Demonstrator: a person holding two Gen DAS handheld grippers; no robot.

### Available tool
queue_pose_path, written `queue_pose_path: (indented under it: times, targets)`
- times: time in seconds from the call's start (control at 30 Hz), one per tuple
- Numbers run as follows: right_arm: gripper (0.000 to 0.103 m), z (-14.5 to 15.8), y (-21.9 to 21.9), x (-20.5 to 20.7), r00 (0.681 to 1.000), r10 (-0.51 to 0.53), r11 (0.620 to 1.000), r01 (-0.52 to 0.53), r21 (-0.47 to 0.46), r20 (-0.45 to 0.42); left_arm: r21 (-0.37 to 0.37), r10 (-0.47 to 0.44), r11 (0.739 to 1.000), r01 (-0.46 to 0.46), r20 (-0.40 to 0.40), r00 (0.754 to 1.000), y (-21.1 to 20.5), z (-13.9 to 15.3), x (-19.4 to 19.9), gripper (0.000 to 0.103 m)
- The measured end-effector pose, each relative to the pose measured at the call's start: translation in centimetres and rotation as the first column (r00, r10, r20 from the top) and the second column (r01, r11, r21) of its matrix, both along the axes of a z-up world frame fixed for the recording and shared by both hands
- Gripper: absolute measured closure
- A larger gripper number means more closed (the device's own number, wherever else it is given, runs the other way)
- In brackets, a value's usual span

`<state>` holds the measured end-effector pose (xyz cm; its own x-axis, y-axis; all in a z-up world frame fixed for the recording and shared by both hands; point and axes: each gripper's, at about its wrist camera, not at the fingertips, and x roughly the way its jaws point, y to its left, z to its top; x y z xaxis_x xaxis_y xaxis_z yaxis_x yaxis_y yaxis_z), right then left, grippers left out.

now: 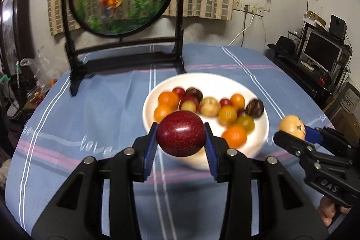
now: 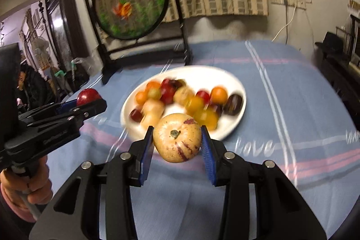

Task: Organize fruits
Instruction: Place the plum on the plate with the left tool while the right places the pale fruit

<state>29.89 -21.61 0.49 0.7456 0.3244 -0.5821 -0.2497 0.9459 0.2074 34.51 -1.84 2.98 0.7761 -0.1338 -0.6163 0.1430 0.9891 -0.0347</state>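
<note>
Red plum point(image 1: 181, 136) clamped in left hand-held gripper point(image 1: 181, 138), yellow streaked fruit point(image 2: 177, 137) clamped in right hand-held gripper point(image 2: 177, 138) — both tilted downward above plate point(image 1: 202, 80)

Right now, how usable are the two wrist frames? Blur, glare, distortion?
Left wrist view: red fruit held in the left gripper is sharp with a small highlight; the plate and its fruits are motion-blurred. Right wrist view: heavier smear across plate and tablecloth; the yellow streaked fruit in the right gripper stays crisp. Both views: strong fisheye bending, dark corners.
</note>
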Motion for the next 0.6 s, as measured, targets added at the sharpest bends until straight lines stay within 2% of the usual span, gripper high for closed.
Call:
queue_pose_path:
  times: [0.23, 0.37, 0.47, 0.5, 0.57, 0.6]
  targets:
    - [0.063, -1.4, -0.5, 7.9, 0.999, -0.004, 1.000, 0.005, 0.026, -0.035, -0.003, -0.003, 1.000, 0.003, -0.045, 0.999, -1.2, -1.3, 6.8, 0.063]
    - [0.063, -2.1, -0.3, 10.4, 0.998, -0.015, 1.000, 0.016, 0.009, -0.057, -0.015, 0.002, 1.000, -0.003, -0.066, 0.998, -1.4, -1.9, 9.3, 0.063]
    - [0.062, -2.7, -0.2, 11.5, 0.997, 0.000, 1.000, 0.001, 0.010, -0.080, 0.009, 0.020, 1.000, -0.020, -0.070, 0.997, -1.3, -2.5, 10.2, 0.061]
    - [0.062, -2.9, -0.1, 11.7, 0.996, 0.000, 1.000, 0.000, -0.004, -0.088, 0.016, 0.026, 1.000, -0.025, -0.062, 0.998, -1.3, -2.5, 10.1, 0.042]
    - [0.060, -2.9, 0.2, 11.7, 0.995, 0.010, 1.000, -0.012, -0.019, -0.102, 0.030, 0.053, 0.998, -0.053, -0.008, 0.999, -1.2, -1.8, 9.3, 0.017]
    - [0.046, -2.8, 0.3, 11.4, 0.995, 0.012, 1.000, -0.014, -0.023, -0.097, 0.032, 0.059, 0.998, -0.060, 0.012, 0.998, -1.1, -1.5, 8.9, 0.014]
